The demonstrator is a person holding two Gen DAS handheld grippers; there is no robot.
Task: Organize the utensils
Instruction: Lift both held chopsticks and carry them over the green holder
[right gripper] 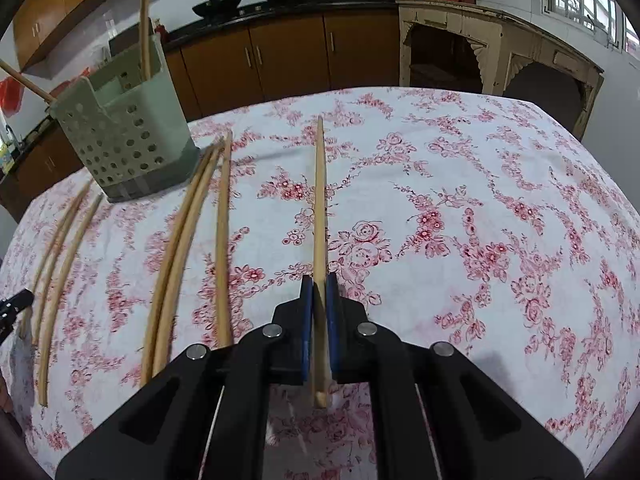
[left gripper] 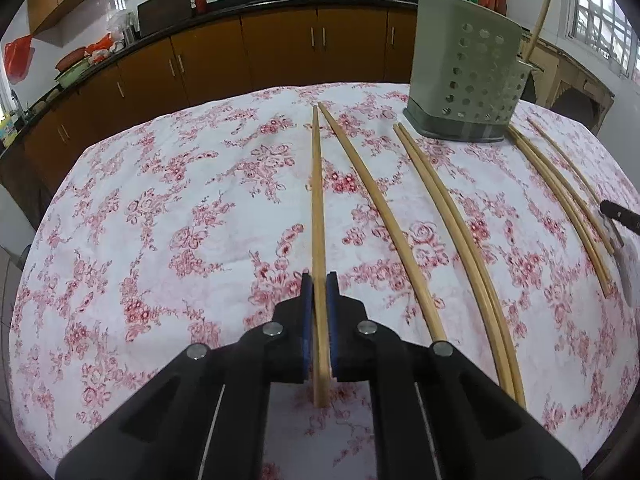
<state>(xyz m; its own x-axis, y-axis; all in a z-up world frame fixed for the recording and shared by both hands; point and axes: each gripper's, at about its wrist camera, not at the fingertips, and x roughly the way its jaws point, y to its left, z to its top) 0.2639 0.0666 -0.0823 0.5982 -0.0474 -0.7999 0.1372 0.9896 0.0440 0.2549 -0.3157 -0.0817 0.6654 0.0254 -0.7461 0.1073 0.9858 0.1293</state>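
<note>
Bamboo is filling the floral tablecloth point(left gripper: 160, 200). Working from the left, the left gripper point(left gripper: 319, 280) is clamping one chopstick point(left gripper: 318, 200) near its butt end, the stick pointing away over the cloth. Beside it a single loose chopstick point(left gripper: 380, 216) and a pair point(left gripper: 452, 216) are lying flat, then the perforated utensil holder point(left gripper: 468, 76), already holding two sticks. Farthest right, the right gripper point(right gripper: 319, 280) is pinching its own chopstick point(right gripper: 320, 200). Each stick probably wants lifting clear, tipping upright and lowering tip-first into the holder, without knocking the neighbours.
</note>
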